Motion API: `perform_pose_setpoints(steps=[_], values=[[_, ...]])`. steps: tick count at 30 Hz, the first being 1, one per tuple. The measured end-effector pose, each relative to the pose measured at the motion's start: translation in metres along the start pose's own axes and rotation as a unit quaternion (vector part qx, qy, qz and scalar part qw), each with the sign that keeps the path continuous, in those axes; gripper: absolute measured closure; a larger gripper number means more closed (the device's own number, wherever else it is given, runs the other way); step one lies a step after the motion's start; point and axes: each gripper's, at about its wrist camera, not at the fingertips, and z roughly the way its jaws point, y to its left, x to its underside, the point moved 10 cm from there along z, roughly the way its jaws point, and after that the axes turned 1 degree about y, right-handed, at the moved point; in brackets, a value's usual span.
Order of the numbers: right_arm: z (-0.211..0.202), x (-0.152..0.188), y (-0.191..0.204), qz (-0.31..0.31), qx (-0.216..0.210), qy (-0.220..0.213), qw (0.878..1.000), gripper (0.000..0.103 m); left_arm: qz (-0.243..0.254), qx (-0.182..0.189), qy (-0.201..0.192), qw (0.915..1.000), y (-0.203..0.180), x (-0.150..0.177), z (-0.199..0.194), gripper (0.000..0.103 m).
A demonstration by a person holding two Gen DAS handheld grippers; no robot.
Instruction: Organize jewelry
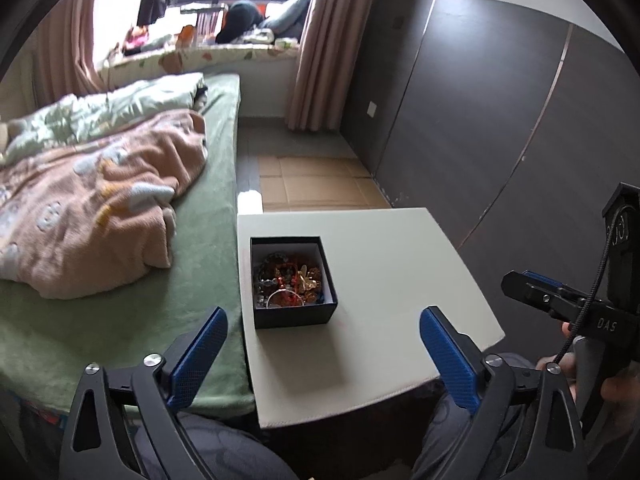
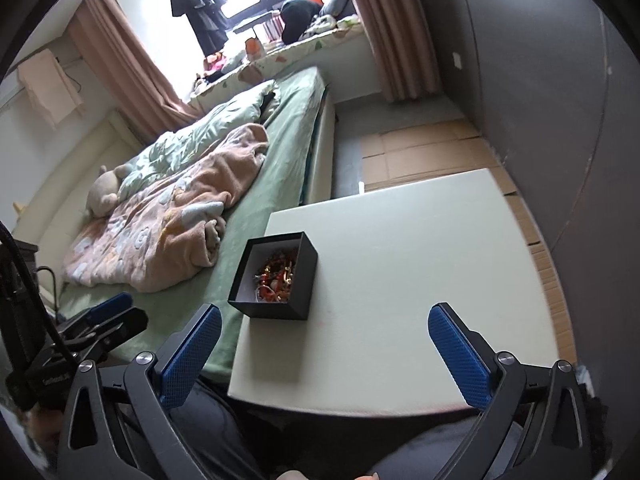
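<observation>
A black open box [image 1: 294, 316] stands on the left part of a cream square table [image 1: 400, 280]. It is filled with a tangle of jewelry [image 1: 286, 282] in gold, red and silver. In the right wrist view the box [image 2: 304, 280] and the jewelry [image 2: 276, 276] sit at the table's [image 2: 420, 280] left edge. My left gripper [image 1: 322, 354] is open and empty, held back from the box above the table's near edge. My right gripper [image 2: 324, 350] is open and empty, also short of the box. Each gripper shows in the other's view, the right [image 1: 524, 280] and the left [image 2: 116, 312].
A bed [image 1: 212, 240] with a green sheet and a pink blanket [image 1: 100, 208] runs along the table's left side. Dark wardrobe panels [image 1: 480, 120] stand on the right. Flattened cardboard [image 1: 312, 180] lies on the floor beyond the table. My knees show below the table's near edge.
</observation>
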Motion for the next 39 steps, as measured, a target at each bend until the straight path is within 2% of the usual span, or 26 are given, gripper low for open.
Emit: perform_pose_setpoints(steps=[14, 24, 39], values=[[-0.066, 0.028, 0.01, -0.027, 0.022, -0.049, 0.998, 0.0, 0.021, -0.004, -0.058, 0.9981, -0.03, 0.022, -0.067, 0.001], [-0.096, 0.052, 0.016, -0.028, 0.024, -0.075, 0.997, 0.0, 0.025, -0.016, -0.073, 0.9969, -0.035, 0.043, -0.086, 0.0], [-0.111, 0.074, 0.01, -0.022, 0.036, -0.091, 0.995, 0.0, 0.029, -0.014, -0.088, 0.9956, -0.044, 0.062, -0.102, 0.0]])
